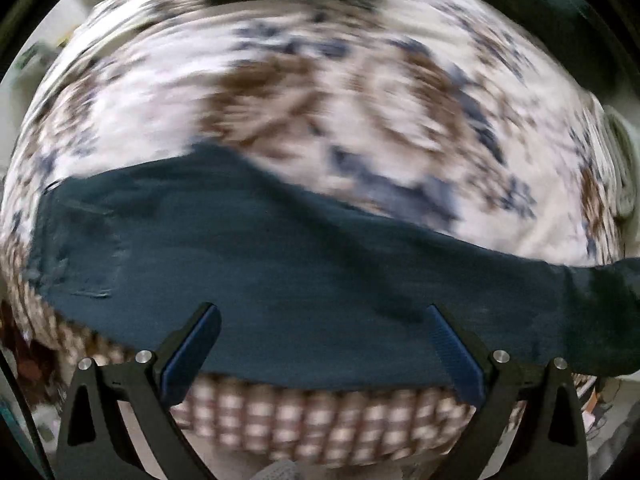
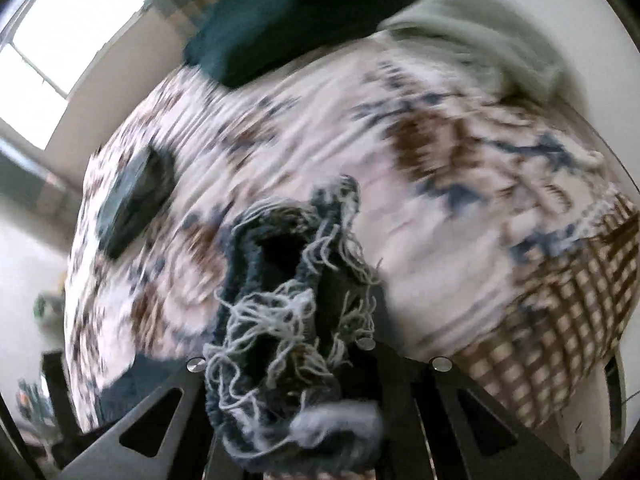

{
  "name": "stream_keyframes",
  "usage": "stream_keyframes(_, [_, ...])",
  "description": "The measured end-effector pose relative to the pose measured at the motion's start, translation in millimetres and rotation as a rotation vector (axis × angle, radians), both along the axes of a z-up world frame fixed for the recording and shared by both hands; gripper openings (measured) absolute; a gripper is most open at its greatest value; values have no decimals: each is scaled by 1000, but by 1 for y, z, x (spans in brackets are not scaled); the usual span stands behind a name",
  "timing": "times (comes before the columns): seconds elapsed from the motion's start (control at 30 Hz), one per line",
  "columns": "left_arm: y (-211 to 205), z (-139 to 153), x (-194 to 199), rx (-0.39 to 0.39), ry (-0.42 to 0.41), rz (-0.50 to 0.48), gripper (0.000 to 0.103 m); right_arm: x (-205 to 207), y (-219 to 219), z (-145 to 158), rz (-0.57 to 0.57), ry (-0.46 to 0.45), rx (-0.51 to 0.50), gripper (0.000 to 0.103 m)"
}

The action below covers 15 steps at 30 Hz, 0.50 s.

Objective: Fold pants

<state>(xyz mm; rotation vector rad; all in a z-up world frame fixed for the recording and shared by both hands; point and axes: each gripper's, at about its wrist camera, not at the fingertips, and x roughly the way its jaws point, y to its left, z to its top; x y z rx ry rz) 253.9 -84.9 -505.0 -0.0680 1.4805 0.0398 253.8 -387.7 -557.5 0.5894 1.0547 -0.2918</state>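
Observation:
The dark teal pants (image 1: 260, 248) lie spread across a flower-printed bed sheet (image 1: 320, 80), with a back pocket showing at the left. My left gripper (image 1: 320, 308) hovers straight above them, jaws wide apart and holding nothing. In the right wrist view my right gripper (image 2: 320, 344) is shut on the frayed hem of a pant leg (image 2: 288, 300), lifted off the bed. White threads and bunched cloth hide its fingertips. Both views are blurred by motion.
A brown-and-white checked cover (image 2: 560, 320) hangs over the bed's near edge (image 1: 320, 420). More dark teal cloth (image 2: 260, 32) and a pale green-grey garment (image 2: 480, 28) lie at the far side. A dark folded piece (image 2: 132, 208) rests on the sheet. A window (image 2: 60, 40) is beyond.

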Motion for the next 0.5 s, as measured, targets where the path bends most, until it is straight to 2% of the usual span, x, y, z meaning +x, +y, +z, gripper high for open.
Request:
stream_keyframes(0.13, [84, 16, -11, 22, -13, 109, 103, 18, 111, -22, 129, 42, -40, 7])
stream_keyframes(0.2, [120, 15, -12, 39, -11, 149, 103, 32, 178, -48, 203, 84, -59, 7])
stream_keyframes(0.37, [195, 5, -17, 87, -4, 215, 103, 49, 297, -105, 310, 160, -68, 7])
stream_keyframes(0.4, [206, 3, -18, 94, -2, 225, 103, 53, 326, -117, 347, 189, -98, 8])
stream_keyframes(0.47, [224, 0, -21, 107, 1, 242, 103, 57, 357, -137, 388, 252, -152, 16])
stream_keyframes(0.5, [228, -1, -21, 105, 3, 248, 103, 59, 364, -147, 401, 293, -146, 26])
